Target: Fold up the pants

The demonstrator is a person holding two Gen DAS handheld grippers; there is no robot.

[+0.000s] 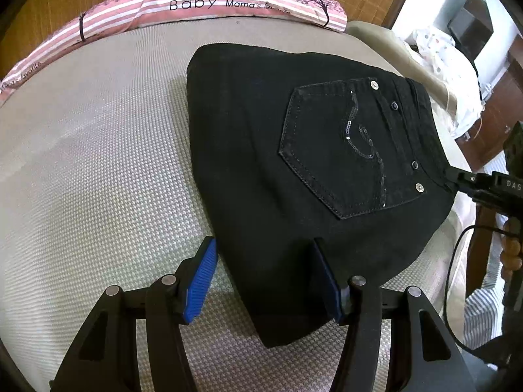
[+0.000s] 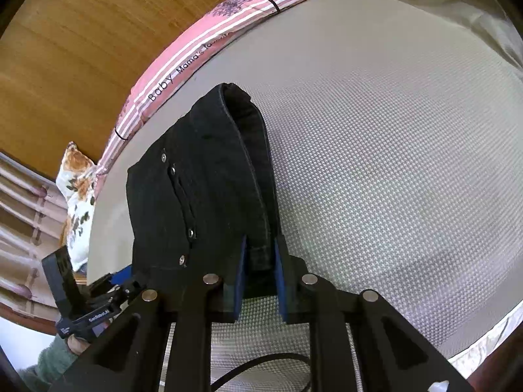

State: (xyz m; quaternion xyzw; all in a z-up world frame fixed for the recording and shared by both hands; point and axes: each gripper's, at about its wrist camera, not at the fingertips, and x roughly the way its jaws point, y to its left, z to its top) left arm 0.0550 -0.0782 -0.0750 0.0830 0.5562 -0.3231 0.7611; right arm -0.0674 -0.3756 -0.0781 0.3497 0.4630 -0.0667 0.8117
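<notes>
Black pants (image 1: 294, 163) lie folded into a compact stack on the grey bed (image 1: 98, 163), back pocket with sequins facing up. My left gripper (image 1: 264, 281) is open, its blue pads standing either side of the stack's near corner without clamping it. My right gripper (image 2: 260, 277) is shut on the pants' waistband edge (image 2: 258, 254); the pants (image 2: 202, 189) also show in the right wrist view. The right gripper's tip shows at the far right of the left wrist view (image 1: 457, 178), pinching the waistband.
A pink striped pillow (image 1: 196, 3) lies along the wooden headboard (image 2: 81, 49). A floral cushion (image 2: 76, 196) sits at the bed's edge. A beige sheet (image 1: 376, 32) and white cloth (image 1: 438, 58) lie past the pants. A cable (image 1: 457, 261) hangs at right.
</notes>
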